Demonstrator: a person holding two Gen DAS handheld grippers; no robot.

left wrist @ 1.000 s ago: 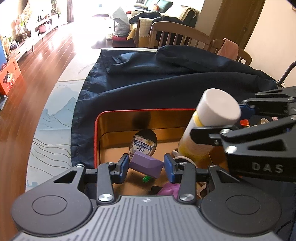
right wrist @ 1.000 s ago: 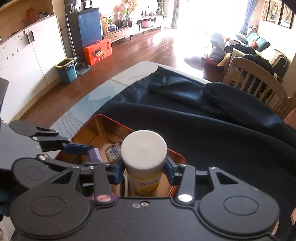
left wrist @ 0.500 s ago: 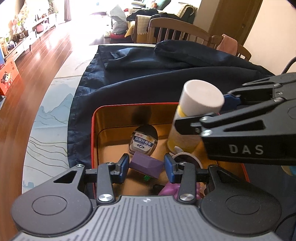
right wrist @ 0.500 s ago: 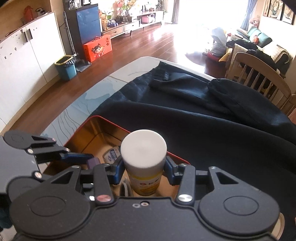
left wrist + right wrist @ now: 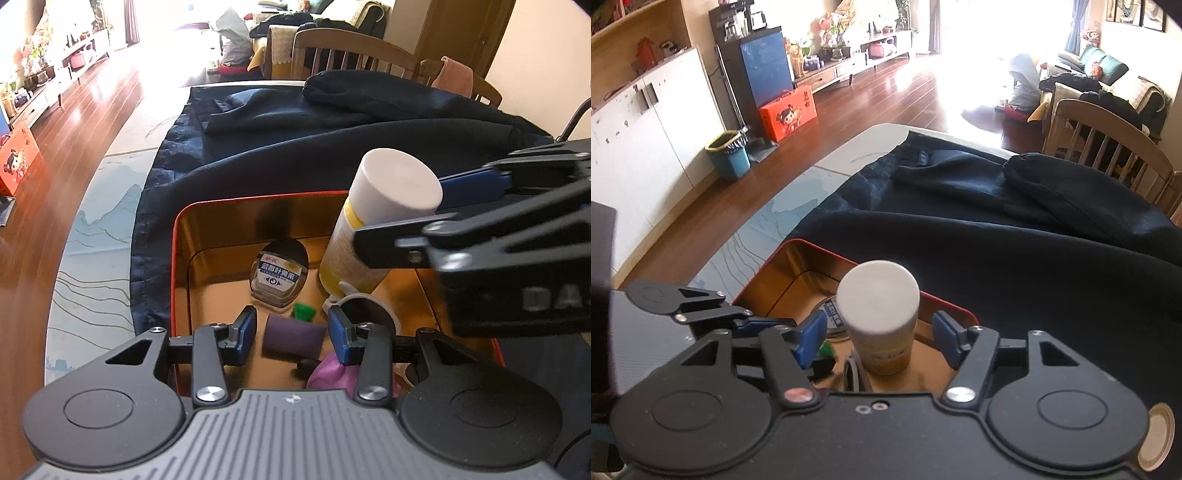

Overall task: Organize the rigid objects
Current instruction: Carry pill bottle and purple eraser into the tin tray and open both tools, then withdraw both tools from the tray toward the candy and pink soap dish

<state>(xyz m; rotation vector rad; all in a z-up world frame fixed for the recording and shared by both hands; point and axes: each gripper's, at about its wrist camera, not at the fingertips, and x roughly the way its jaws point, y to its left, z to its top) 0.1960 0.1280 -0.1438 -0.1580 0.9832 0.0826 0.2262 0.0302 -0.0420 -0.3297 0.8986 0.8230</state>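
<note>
Sunlit living room, a table under a dark cloth (image 5: 332, 147), and a red-rimmed gold tin (image 5: 177, 258) being filled.

In the tin, a white-capped yellow bottle (image 5: 879, 317) stands slightly tilted between the right gripper (image 5: 879, 336) fingers, which are spreading and show clear gaps to the cap. The left gripper (image 5: 291, 332) has its fingers set narrowly either side of a purple block (image 5: 293, 336) low in the tin; I cannot tell if they touch it. Both look light, stiff and unbreakable. The smooth bottle may slip or topple, so grip below the cap; take the block by its flat faces.
</note>
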